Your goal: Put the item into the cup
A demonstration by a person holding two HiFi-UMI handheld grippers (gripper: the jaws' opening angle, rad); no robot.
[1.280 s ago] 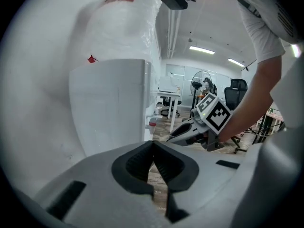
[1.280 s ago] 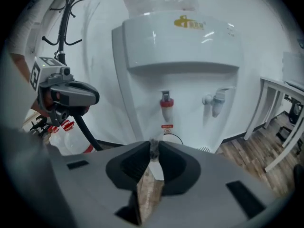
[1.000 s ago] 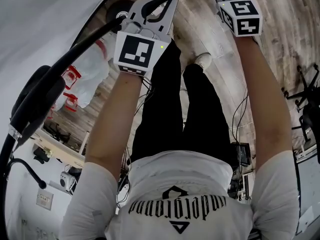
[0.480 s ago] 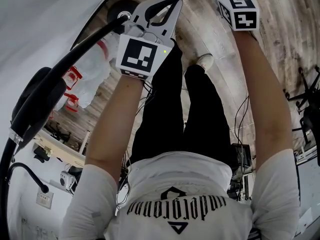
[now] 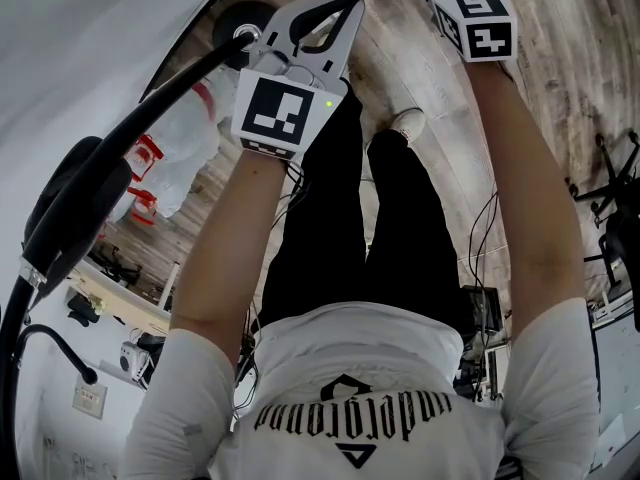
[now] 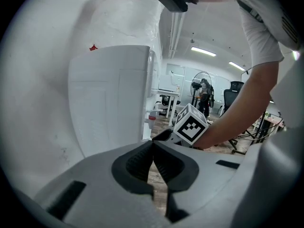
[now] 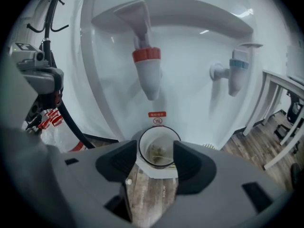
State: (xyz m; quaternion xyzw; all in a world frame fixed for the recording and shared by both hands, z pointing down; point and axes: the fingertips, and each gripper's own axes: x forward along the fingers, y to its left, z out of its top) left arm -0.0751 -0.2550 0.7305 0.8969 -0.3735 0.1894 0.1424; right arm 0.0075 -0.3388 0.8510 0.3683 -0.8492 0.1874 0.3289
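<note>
In the right gripper view a white paper cup [image 7: 157, 148] stands below the dispenser's red tap [image 7: 146, 70], with a small greenish-brown item [image 7: 156, 153] lying in its bottom. My right gripper [image 7: 156, 159] has just been opening its jaws. They now stand wide on either side of the cup, which is between them. In the head view only that gripper's marker cube [image 5: 476, 26] shows. My left gripper [image 6: 153, 145] is shut with nothing between its jaws and is held beside the dispenser's white body [image 6: 109, 99]. The head view shows the left gripper [image 5: 342, 6] at the upper left.
A blue tap [image 7: 235, 72] sits to the right of the red one. A black pole [image 5: 130, 138] and white bags with red print [image 5: 180, 138] stand at the left. A white table's legs [image 7: 280, 118] rise at the right over the wood floor [image 5: 560, 58].
In the head view both grippers have shifted slightly up and to the right. Their jaws do not show there.
</note>
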